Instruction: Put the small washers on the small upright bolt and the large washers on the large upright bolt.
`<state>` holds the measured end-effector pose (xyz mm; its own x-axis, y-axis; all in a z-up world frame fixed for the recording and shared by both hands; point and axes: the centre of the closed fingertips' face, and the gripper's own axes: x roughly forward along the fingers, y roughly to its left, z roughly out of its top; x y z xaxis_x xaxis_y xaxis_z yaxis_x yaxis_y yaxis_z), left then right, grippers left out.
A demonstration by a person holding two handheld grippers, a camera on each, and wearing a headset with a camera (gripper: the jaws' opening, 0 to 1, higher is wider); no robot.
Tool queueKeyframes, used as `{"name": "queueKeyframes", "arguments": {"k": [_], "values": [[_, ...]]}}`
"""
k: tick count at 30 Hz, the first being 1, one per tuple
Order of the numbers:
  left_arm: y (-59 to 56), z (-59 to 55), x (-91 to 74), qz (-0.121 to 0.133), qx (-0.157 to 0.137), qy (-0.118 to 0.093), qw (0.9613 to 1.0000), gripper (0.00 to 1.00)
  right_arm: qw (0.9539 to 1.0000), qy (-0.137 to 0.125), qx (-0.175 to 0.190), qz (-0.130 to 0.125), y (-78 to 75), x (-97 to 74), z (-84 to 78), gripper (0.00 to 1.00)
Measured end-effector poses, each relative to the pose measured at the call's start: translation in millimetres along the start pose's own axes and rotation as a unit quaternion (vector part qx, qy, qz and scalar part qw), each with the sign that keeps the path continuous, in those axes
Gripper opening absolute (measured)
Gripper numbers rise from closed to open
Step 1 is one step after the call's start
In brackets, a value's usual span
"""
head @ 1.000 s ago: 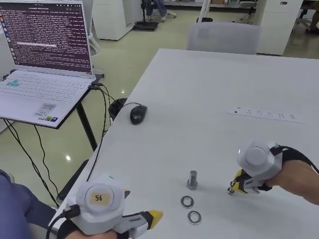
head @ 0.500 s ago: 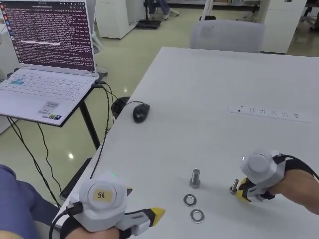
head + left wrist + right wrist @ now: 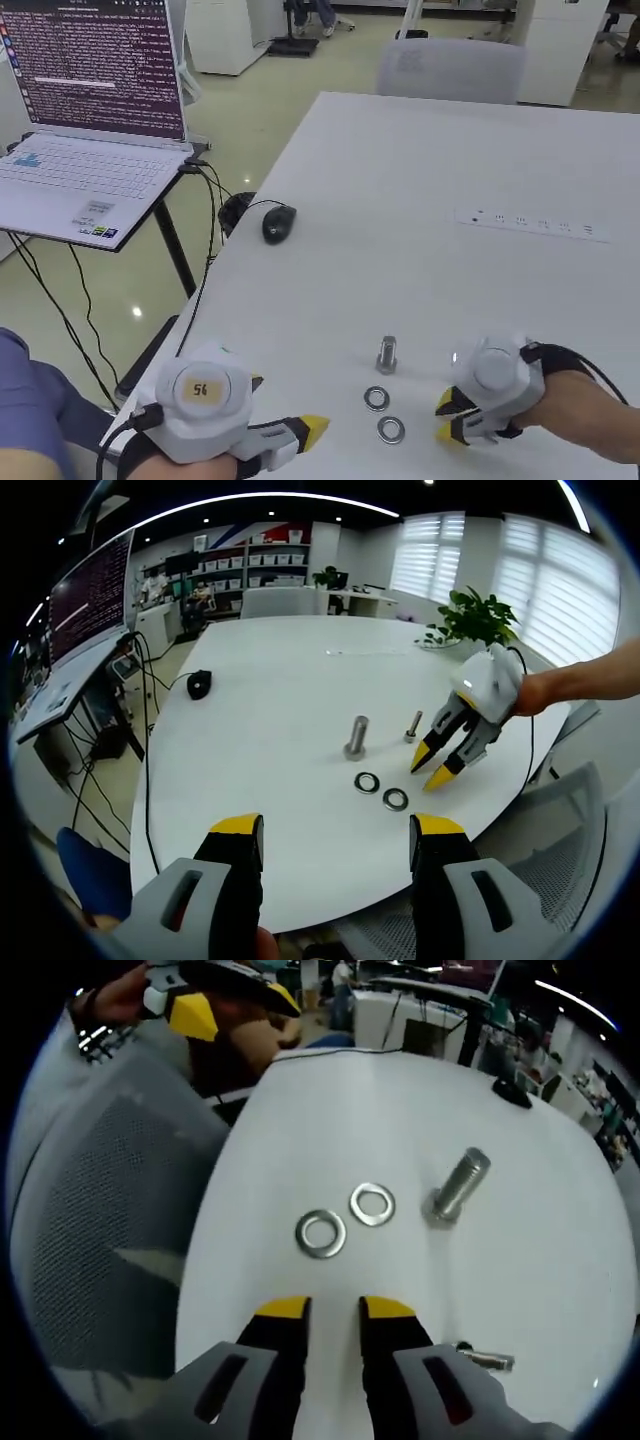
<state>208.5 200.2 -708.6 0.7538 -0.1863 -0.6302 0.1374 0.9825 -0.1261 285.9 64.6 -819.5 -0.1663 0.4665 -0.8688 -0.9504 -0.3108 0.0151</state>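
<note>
Left tongs gaping empty, right tongs narrowly parted (also empty), large bolt standing upright

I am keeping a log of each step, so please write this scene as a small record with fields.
left gripper: jaws open, empty
right gripper: jaws open, empty, aimed at the washers
large bolt: upright on the table
small bolt: upright, close to the right gripper; too small to tell what is on it
first washer: flat, beside the large bolt
second washer: flat, beside the first, nearer the person
progress: these two washers not yet on a bolt
</note>
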Motion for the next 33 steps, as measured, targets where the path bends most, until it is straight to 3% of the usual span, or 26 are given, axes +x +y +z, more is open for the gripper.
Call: {"name": "queueKeyframes", "arguments": {"k": [8,11,15,26,33], "values": [[5.3,-1.0,-5.0,0.008,-0.004,-0.002,1.0,0.58,0.9979,0.013,-0.055,0.029,3.7,18.4,23.2,0.29],[5.1,-1.4,-5.5,0.008,-0.005,-0.002,1.0,0.58,0.9929,0.034,-0.105,0.043,3.4,19.7,24.3,0.29],[4.3,-2.0,-5.2,0.008,-0.005,-0.002,1.0,0.58,0.9885,0.042,-0.132,0.06,5.1,21.3,27.2,0.3],[4.8,-1.8,-6.0,0.007,-0.005,-0.002,1.0,0.58,0.9829,0.039,-0.163,0.076,8.7,23.9,32.3,0.25],[6.6,-0.7,-6.4,0.009,-0.004,-0.003,1.0,0.58,0.9847,0.04,-0.157,0.064,7.1,22.4,31.5,0.24]]}}
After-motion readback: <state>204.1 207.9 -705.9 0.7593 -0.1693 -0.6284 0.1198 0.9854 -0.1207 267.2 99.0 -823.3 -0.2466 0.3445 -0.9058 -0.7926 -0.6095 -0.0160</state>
